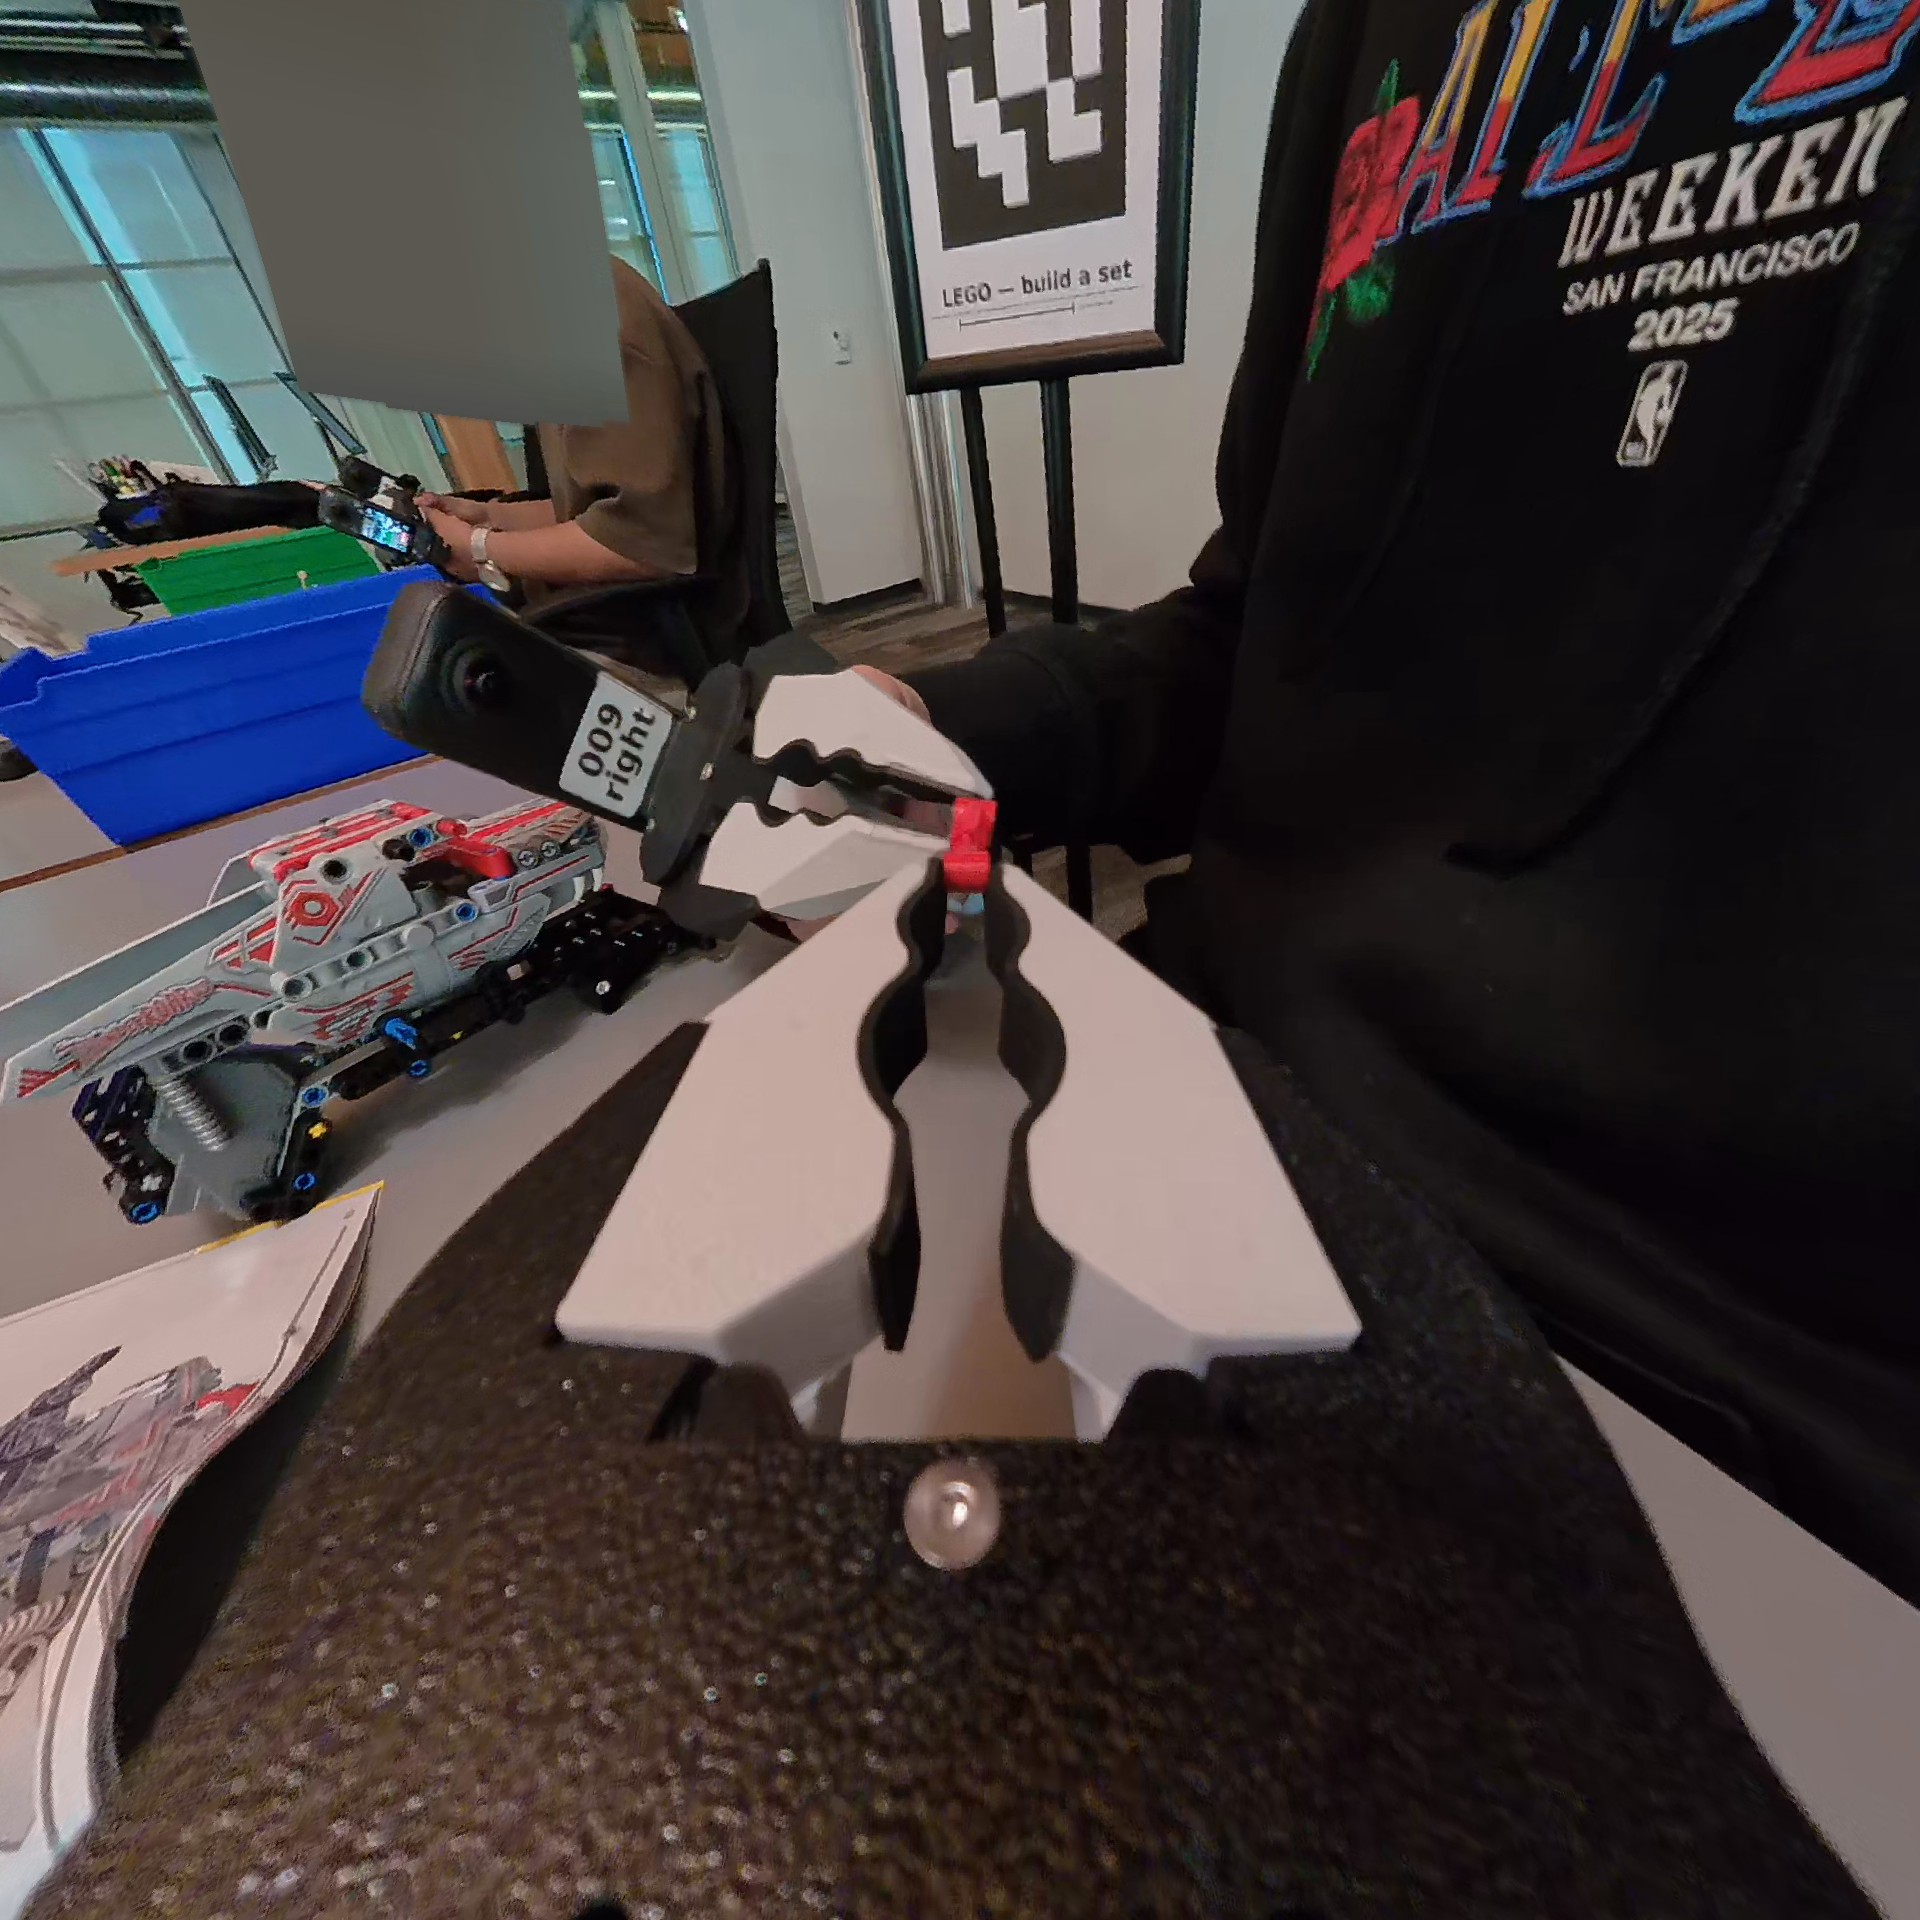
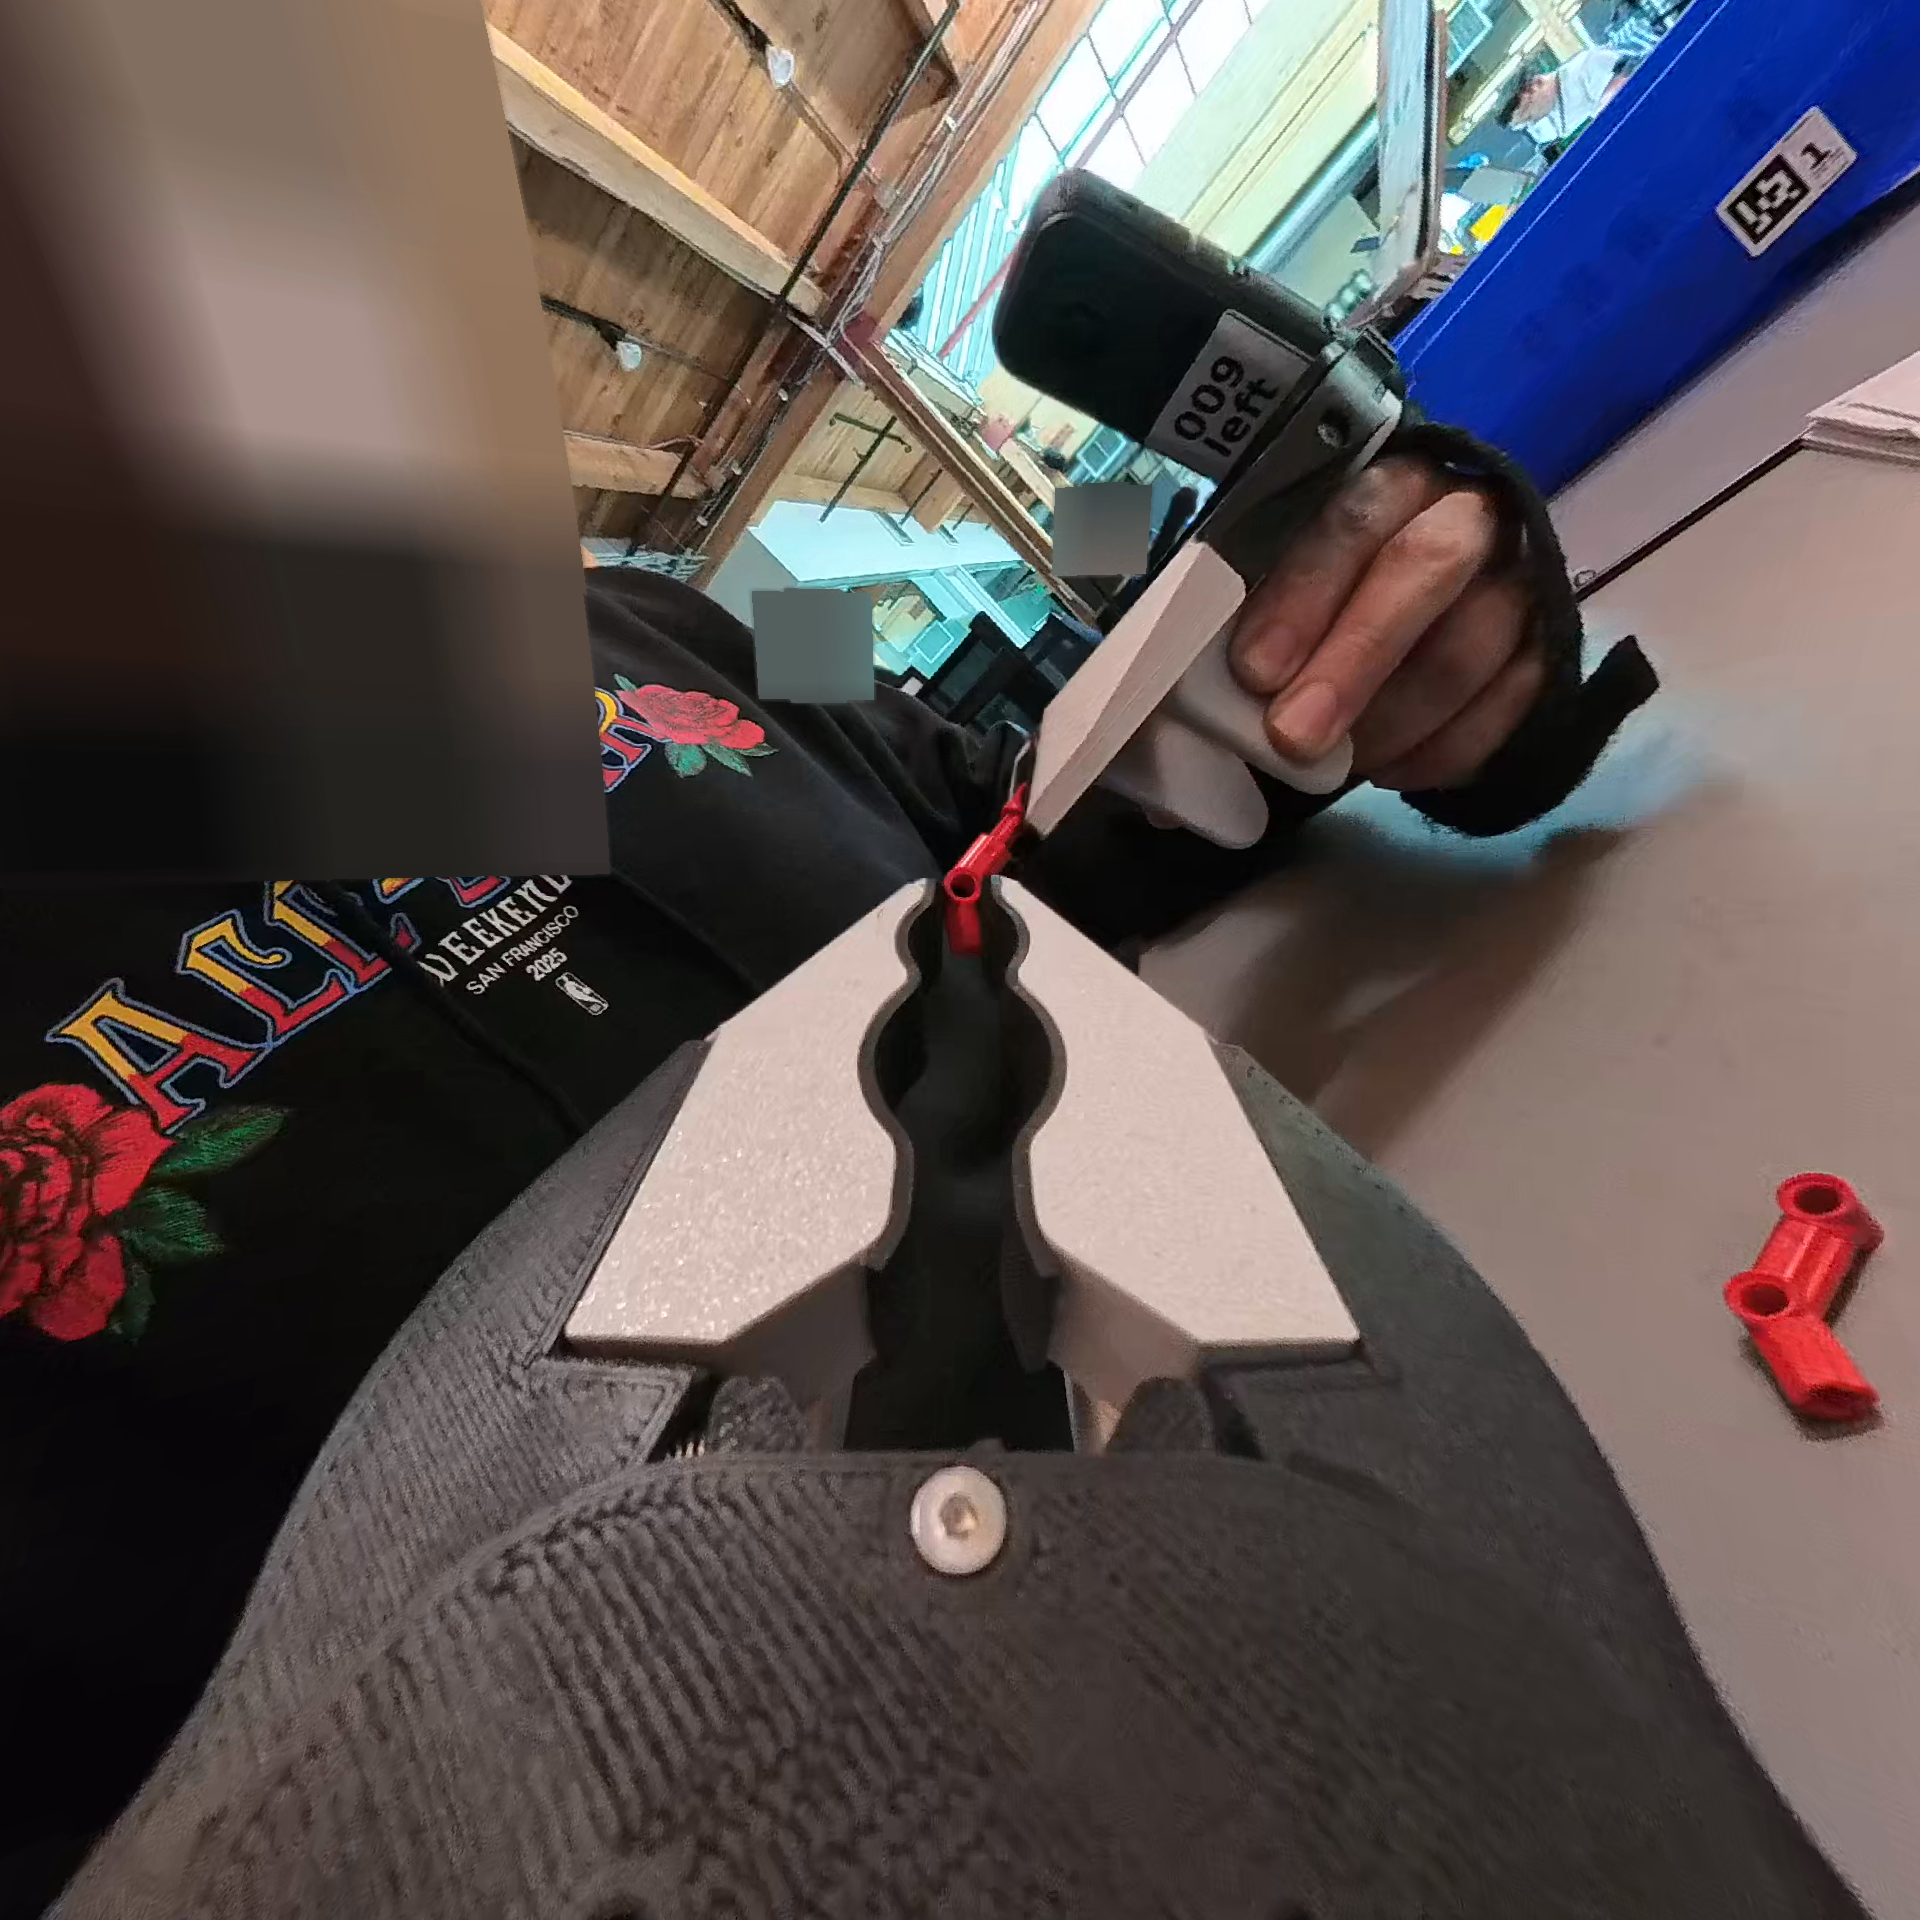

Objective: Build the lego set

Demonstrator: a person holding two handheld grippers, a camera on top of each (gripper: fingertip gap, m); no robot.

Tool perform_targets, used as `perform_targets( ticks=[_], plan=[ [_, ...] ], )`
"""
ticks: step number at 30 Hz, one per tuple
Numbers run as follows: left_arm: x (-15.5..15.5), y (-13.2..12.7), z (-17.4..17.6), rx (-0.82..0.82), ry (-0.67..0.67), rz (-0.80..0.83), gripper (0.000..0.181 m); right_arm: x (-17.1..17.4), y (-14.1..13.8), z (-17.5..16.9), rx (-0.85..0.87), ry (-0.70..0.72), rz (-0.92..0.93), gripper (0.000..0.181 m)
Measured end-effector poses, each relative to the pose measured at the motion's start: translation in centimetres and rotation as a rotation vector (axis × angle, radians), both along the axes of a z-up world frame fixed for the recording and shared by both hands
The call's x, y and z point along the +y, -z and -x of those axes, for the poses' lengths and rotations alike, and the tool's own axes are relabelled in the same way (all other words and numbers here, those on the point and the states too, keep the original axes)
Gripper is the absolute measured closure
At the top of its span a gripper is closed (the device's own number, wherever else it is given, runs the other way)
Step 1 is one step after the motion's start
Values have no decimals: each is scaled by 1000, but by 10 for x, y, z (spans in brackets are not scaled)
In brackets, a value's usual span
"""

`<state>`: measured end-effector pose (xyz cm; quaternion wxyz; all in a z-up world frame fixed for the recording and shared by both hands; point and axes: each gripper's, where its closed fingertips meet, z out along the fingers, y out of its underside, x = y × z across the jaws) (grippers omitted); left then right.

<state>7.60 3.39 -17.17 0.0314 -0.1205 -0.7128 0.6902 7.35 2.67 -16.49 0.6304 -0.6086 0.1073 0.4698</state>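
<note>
Nearest, left gripper (image 1: 964, 883) tips pinched narrow on a small red connector piece (image 1: 968, 840) — a pale blue bit just under it. Right gripper (image 2: 966, 902) closed on that same piece, held in mid-air. Half-built car model (image 1: 312, 977) on grey table (image 1: 457, 1132), beside instruction booklet (image 1: 156, 1382); spare red connector (image 2: 1808, 1294) apart.

A shared workshop-like office: exposed timber ceiling (image 2: 665, 208), big glazed windows (image 1: 114, 312), grey worktables (image 1: 499, 1122), blue storage bins (image 1: 208, 707).
</note>
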Motion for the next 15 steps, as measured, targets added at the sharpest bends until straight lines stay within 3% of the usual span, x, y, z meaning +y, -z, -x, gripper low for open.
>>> perform_targets(
  ticks=[8, 15],
  plan=[
    [-3, 1, 4, -86, 8, -55, 176, -2, 1, 2, 0, -8, 7, 175],
    [-12, 3, 7, -50, 34, -56, 176, -6, 0, 3, 2, -27, 1, 176]
  ],
)
